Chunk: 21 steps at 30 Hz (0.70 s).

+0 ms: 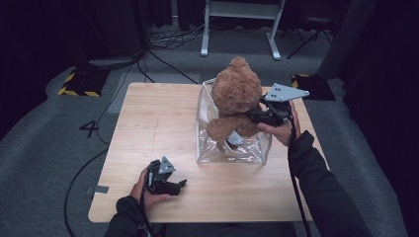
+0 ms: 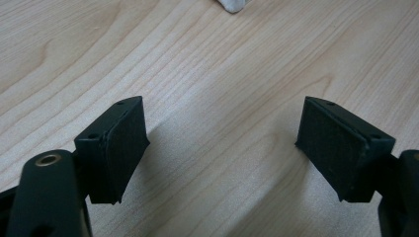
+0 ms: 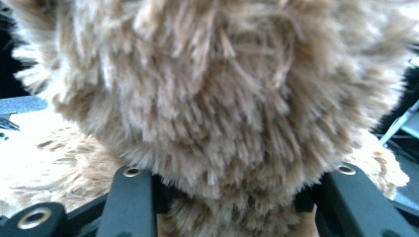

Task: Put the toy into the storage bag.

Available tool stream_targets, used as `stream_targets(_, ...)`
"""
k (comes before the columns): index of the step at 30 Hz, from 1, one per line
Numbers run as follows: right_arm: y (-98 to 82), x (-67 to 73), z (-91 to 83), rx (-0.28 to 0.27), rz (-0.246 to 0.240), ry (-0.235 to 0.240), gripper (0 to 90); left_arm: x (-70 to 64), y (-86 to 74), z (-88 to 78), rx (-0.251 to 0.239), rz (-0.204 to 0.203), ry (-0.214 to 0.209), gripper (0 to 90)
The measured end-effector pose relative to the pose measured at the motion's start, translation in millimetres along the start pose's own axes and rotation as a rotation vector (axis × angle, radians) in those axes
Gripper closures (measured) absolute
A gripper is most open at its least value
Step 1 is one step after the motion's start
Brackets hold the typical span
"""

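A brown teddy bear sat half lowered into a clear plastic box that stood on the table toward its far right corner, the bear's head and shoulders rising above the rim while its legs hung inside. The right gripper pinched the bear from the side, and in the right gripper view the fur bulged between the two black jaws, which pressed into the narrower part below the head; that hold probably kept the soft toy upright so that it would go down into the box rather than flop over the wall. Inside the box, under the bear's legs, lay something pale and folded, perhaps a tag, too unclear to name. The left gripper rested near the near left corner of the table, well apart from the box, its jaws spread wide with nothing between the pads but bare wood, likely parked there because the bear needed just one hand.
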State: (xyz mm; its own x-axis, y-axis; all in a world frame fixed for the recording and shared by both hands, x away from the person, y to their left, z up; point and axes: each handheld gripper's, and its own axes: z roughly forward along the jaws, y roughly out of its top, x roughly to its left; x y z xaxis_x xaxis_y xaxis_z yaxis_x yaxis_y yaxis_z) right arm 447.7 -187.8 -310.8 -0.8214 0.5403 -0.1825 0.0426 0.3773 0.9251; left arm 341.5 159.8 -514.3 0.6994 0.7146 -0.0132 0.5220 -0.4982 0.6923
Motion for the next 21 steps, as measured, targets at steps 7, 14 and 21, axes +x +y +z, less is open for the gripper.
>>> stream_targets(7, -10.8, -7.4, 4.5, 0.031, 0.029, -0.003, 50.7, 0.0, 0.0, 0.0, 0.000, 0.000, 0.000, 19.5)
stream_targets(14, -14.9, -10.6, 8.4, 0.079, 0.032, 0.003, 48.2, 0.0, 0.0, 0.0, 0.000, 0.000, 0.000, 19.5)
stream_targets(21, -18.5, -14.4, 15.0, 0.129, 0.041, 0.010, 46.1, 0.0, 0.0, 0.0, 0.000, 0.000, 0.000, 19.5)
